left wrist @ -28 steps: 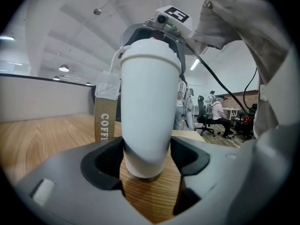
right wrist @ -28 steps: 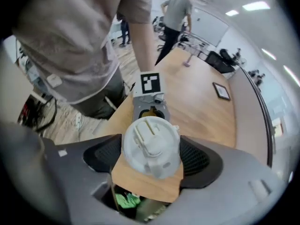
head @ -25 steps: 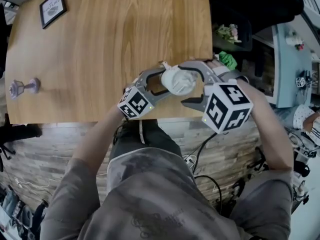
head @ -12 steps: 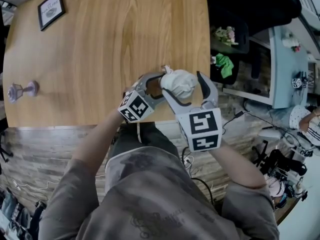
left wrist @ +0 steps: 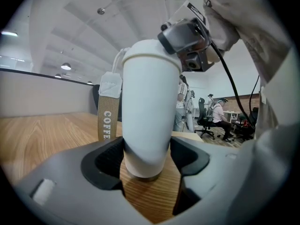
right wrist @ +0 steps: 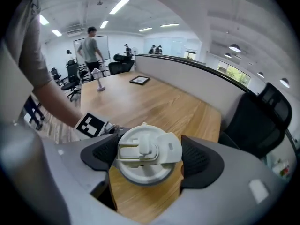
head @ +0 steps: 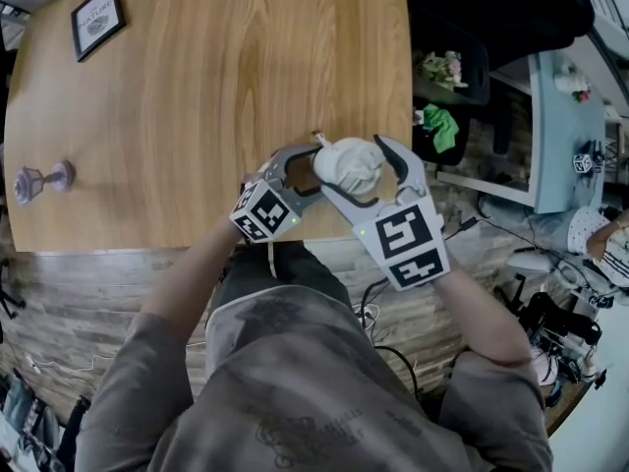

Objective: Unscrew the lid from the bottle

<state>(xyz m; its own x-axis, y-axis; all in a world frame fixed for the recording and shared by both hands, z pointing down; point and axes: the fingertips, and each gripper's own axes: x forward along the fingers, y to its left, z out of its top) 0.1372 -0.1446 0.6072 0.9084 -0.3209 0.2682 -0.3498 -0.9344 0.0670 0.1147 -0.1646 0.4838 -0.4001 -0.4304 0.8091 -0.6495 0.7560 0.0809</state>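
Your left gripper [left wrist: 147, 157] clamps the smooth, white, tapered bottle [left wrist: 149, 102] at the woodgrain table's [head: 226, 67] near edge. Your right gripper [right wrist: 146, 162] has just been opening, and its ribbed black pads flank the round flip-top lid [right wrist: 145, 154] without squeezing it.

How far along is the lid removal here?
Done: the left gripper is clamped on the bottle near its base. In hand: the right gripper brackets the lid; its jaws have just been opening with the lid between them, and I cannot tell whether they press on it. Left: the lid sits seated on the bottle, so unscrewing and lifting it off remain.
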